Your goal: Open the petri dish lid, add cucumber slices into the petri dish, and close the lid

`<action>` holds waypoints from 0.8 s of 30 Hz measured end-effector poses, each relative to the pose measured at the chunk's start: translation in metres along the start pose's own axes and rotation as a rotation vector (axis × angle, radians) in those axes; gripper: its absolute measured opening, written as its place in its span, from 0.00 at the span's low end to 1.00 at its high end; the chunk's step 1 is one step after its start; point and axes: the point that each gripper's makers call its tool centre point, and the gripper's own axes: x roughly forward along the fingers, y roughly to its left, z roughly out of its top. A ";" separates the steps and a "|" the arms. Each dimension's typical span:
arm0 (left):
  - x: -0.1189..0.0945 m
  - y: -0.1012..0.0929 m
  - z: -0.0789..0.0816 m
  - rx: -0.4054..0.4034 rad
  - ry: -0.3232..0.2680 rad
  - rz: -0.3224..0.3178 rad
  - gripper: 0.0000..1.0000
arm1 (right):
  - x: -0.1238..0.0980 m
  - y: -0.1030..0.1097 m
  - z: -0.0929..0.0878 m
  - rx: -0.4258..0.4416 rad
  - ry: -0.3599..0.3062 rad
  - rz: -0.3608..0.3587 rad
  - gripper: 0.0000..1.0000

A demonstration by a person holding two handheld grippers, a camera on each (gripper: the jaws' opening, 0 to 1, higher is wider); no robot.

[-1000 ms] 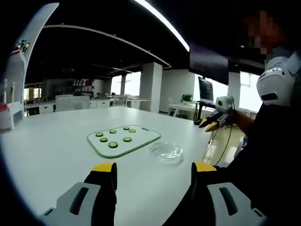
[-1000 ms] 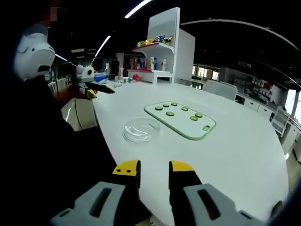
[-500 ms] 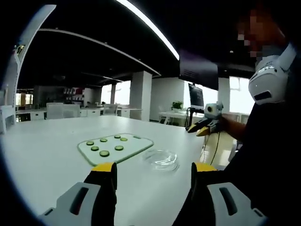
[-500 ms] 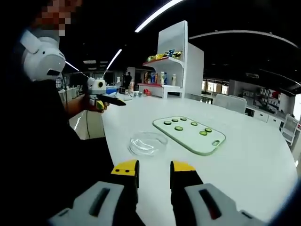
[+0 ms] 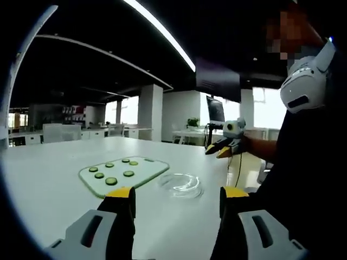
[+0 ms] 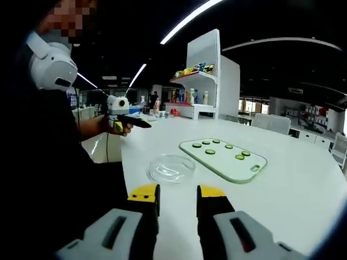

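Note:
A clear lidded petri dish (image 5: 180, 185) lies on the white table (image 5: 49, 179), just beyond my left gripper (image 5: 177, 194), whose yellow-tipped jaws stand wide apart with nothing between them. Left of the dish is a pale green cutting board (image 5: 123, 172) with several cucumber slices (image 5: 111, 181). In the right gripper view the same dish (image 6: 171, 168) sits ahead of my right gripper (image 6: 178, 192), open and empty, with the board (image 6: 223, 158) and slices (image 6: 210, 151) to its right. Each gripper appears in the other's view, held above the table edge: right gripper (image 5: 221, 148), left gripper (image 6: 123, 120).
The person holding both grippers sits at the table edge, dark sleeve (image 5: 303, 179) and white headset (image 6: 51, 65) close to the cameras. A white shelf unit (image 6: 203, 81) with coloured items stands behind the table. Desks and chairs (image 5: 59, 131) lie further back.
Both views have shifted as the hands moved; the dish and board now sit a little lower and nearer in each picture. Nothing on the table has moved, and both grippers stay open.

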 end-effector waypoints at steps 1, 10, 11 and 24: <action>0.003 0.000 -0.001 0.000 0.003 -0.007 0.63 | 0.002 0.001 0.000 0.000 -0.002 0.005 0.28; 0.017 0.005 -0.012 0.003 0.037 -0.030 0.62 | 0.014 0.002 -0.007 0.002 0.011 0.037 0.31; 0.018 0.005 -0.013 0.004 0.042 -0.031 0.62 | 0.015 0.002 -0.008 0.002 0.013 0.038 0.31; 0.030 0.010 -0.026 0.012 0.086 -0.056 0.62 | 0.026 0.000 -0.012 0.010 0.012 0.082 0.36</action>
